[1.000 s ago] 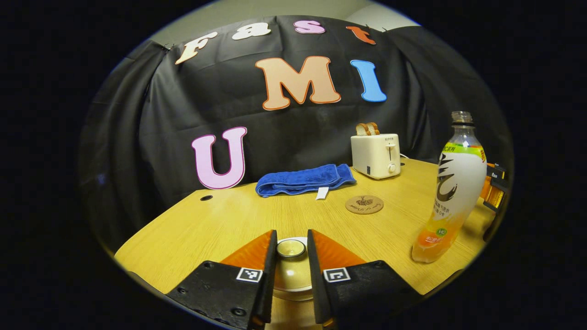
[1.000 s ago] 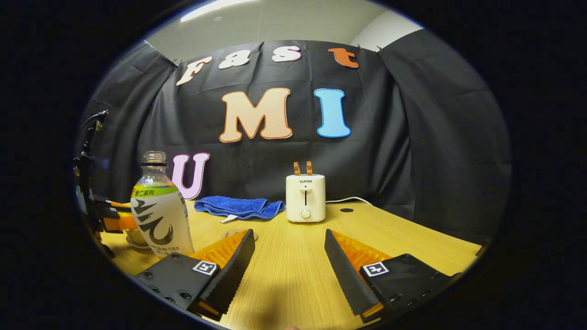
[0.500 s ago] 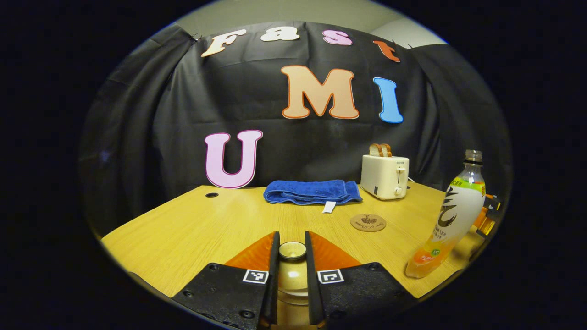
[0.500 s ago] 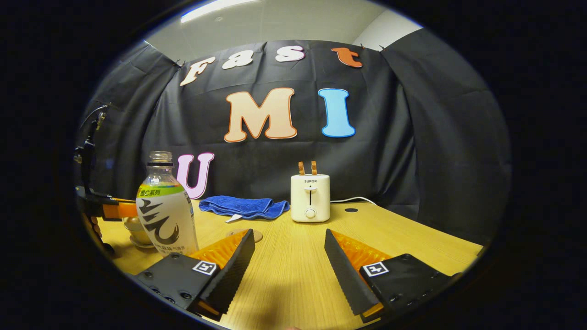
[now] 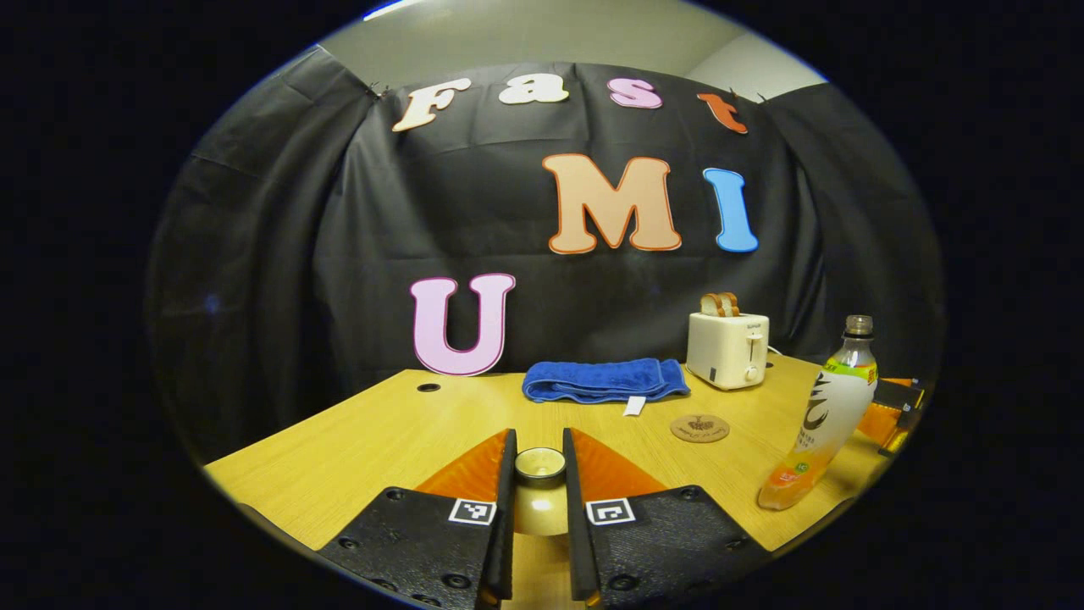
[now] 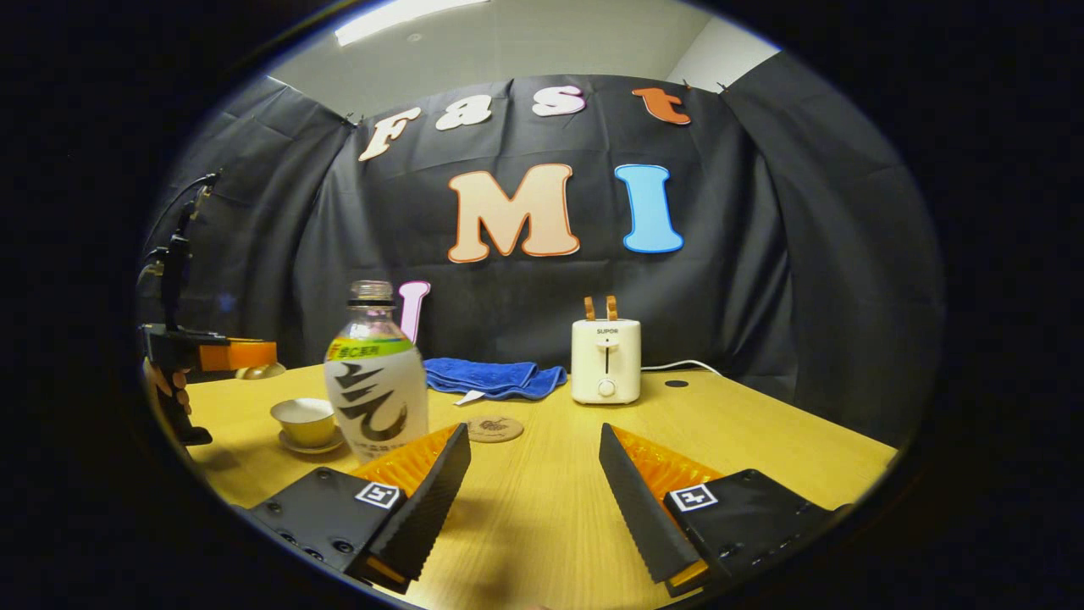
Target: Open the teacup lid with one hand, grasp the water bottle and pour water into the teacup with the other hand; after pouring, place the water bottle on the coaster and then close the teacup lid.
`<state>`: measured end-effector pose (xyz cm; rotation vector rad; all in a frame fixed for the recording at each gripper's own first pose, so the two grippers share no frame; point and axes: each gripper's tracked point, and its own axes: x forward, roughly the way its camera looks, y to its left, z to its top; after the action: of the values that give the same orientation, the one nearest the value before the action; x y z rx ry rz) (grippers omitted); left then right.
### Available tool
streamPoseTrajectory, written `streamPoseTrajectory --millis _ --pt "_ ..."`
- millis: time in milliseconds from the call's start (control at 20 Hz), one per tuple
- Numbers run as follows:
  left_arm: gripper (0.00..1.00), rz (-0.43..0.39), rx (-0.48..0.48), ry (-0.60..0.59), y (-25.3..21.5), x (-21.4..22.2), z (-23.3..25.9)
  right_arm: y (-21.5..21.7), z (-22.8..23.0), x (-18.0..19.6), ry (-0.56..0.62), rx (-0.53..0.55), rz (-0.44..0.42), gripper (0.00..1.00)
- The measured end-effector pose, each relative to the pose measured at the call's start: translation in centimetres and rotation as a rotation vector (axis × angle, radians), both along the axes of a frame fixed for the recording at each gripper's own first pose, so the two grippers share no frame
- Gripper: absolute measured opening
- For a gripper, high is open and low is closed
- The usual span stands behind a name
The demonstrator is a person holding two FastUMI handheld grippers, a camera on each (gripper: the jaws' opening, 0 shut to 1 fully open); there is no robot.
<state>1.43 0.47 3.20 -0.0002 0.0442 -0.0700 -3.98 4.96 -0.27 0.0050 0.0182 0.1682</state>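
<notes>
The left tongs (image 5: 539,508) were clenched on the knob of the lid (image 5: 539,464), both fingers pressing against it from either side. In the right gripper view the same tongs (image 6: 241,356) were seen at the far left, raised above the counter (image 6: 542,508) with the lid (image 6: 258,371) held clear of the cup (image 6: 303,420). The cup stood uncovered on its saucer (image 6: 311,445), below and to the right of the lifted lid. Whether it held any liquid could not be told.

The right tongs (image 6: 533,479) were released, fingers spread wide with only bare counter between them. The bottle (image 6: 375,373) stood upright and uncapped just beyond the left finger (image 6: 428,496), ungripped; contact could not be told. In the left gripper view the bottle (image 5: 826,415) stood at the right edge of the counter (image 5: 356,440), with the right tongs (image 5: 889,415) partly visible behind it.

The coaster (image 6: 494,429) lay flat past the bottle, bare, and apart from the cup. Farther back lay a folded blue towel (image 6: 491,377), with a toaster (image 6: 605,360) holding two slices of bread beside it, near the black cloth wall (image 6: 762,280).
</notes>
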Motion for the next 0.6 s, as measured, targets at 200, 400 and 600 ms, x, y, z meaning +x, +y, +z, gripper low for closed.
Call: streamPoseTrajectory --millis 200,400,600 --pt "0.24 0.03 -0.015 -0.002 1.8 -0.7 0.2 2.0 -0.2 -1.6 0.016 0.0 0.065 0.98" --pt "0.24 0.054 -0.009 -0.002 3.1 -1.2 -0.1 3.8 -0.5 -2.4 0.031 0.0 0.118 0.99" --pt "0.24 0.069 -0.021 0.011 3.6 -1.2 -0.7 6.2 -0.6 -2.6 0.041 -0.003 0.172 0.98"
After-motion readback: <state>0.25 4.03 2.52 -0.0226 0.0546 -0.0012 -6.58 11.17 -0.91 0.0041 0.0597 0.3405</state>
